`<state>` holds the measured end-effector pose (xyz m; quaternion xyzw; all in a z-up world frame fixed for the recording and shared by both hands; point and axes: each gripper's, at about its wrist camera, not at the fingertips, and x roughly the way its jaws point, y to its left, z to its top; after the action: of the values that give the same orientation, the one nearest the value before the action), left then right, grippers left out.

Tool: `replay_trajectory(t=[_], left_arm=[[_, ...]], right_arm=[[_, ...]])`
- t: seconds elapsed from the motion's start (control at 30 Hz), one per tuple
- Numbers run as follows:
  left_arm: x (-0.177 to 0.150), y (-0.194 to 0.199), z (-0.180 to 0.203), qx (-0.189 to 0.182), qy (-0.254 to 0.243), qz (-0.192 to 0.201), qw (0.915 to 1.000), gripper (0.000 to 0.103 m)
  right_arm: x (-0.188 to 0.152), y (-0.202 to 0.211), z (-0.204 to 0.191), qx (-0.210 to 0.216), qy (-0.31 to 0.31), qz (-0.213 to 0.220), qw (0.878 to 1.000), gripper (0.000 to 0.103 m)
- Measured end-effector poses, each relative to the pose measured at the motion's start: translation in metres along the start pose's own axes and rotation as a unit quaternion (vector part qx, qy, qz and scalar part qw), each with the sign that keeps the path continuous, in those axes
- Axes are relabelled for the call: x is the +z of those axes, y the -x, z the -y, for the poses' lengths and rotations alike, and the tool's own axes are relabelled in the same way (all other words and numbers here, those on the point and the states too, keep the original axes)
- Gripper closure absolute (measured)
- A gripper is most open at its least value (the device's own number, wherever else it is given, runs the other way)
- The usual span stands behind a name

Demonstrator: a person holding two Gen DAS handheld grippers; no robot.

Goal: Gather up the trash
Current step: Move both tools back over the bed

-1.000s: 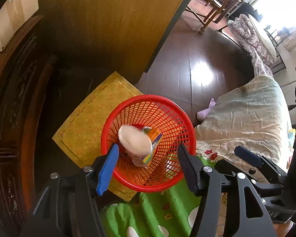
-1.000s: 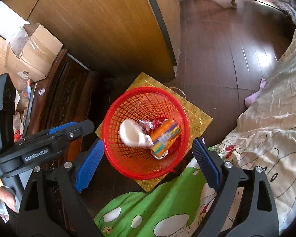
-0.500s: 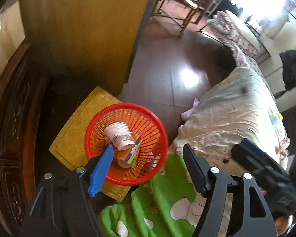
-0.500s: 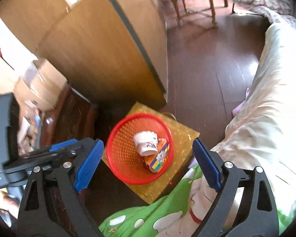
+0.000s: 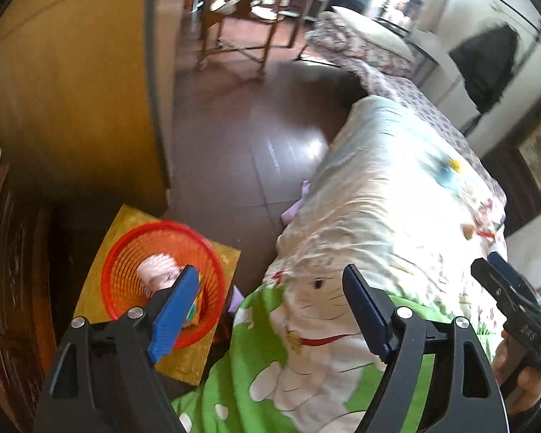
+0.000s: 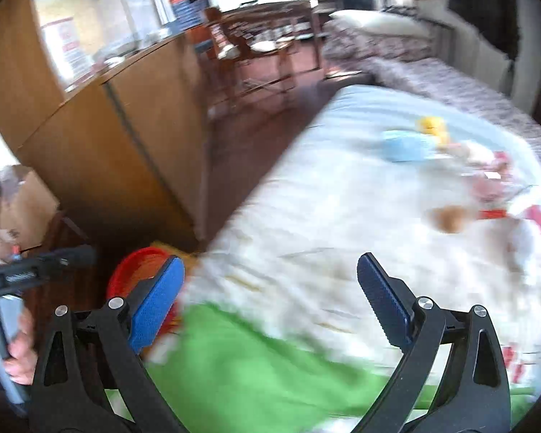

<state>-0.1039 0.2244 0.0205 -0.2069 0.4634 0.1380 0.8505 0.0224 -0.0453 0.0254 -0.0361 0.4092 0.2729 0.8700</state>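
While both grippers hang over the bed edge, the scene reads so:
Left gripper (image 5: 267, 310): jaws wide apart, nothing between the blue pads, above the green part of the blanket (image 5: 299, 371).
Right gripper (image 6: 270, 306): jaws also wide apart and empty, over the white bedcover (image 6: 342, 216); this view is blurred.
Red basket (image 5: 126, 252): on the floor beside the bed, standing on a yellow mat (image 5: 223, 256).
Trash in basket: a paper cup (image 5: 158, 274) and a colourful wrapper (image 5: 194, 310), partly hidden behind the left pad.
Trash on bed: a blue packet (image 6: 407, 148), a yellow thing (image 6: 431, 126) and a brown thing (image 6: 449, 218), far from both grippers, too blurred to name.
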Motion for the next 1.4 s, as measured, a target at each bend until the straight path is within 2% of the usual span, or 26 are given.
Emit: replay_trajectory(t=[0.23,0.43,0.53,0.73,0.9,1.23,1.4], left_arm=[[-0.007,-0.008,0.068,-0.040,-0.068,0.021,0.9966,0.023],[-0.010,-0.026,0.127,-0.069,-0.116,-0.007,0.9908,0.022],[-0.010,-0.033,0.149,-0.075,-0.132,-0.010,0.9883,0.017],[-0.007,-0.060,0.200,-0.084,-0.167,-0.025,0.9821,0.016],[-0.004,-0.080,0.236,-0.092,-0.191,-0.035,0.9767,0.016],[0.014,-0.124,0.286,-0.102,-0.212,-0.062,0.9699,0.016],[0.017,-0.146,0.313,-0.102,-0.242,-0.071,0.9621,0.016]], right_arm=[[-0.013,0.025,0.075,-0.050,-0.042,0.023,0.998,0.007],[-0.021,0.032,0.121,-0.077,-0.085,0.030,0.993,0.007],[-0.026,0.033,0.142,-0.083,-0.108,0.034,0.990,0.007],[-0.031,0.029,0.168,-0.115,-0.120,0.030,0.986,0.007],[-0.031,0.027,0.185,-0.110,-0.135,0.027,0.984,0.007],[-0.038,0.012,0.208,-0.110,-0.180,-0.011,0.977,0.007],[-0.042,-0.002,0.212,-0.101,-0.189,-0.036,0.976,0.007]])
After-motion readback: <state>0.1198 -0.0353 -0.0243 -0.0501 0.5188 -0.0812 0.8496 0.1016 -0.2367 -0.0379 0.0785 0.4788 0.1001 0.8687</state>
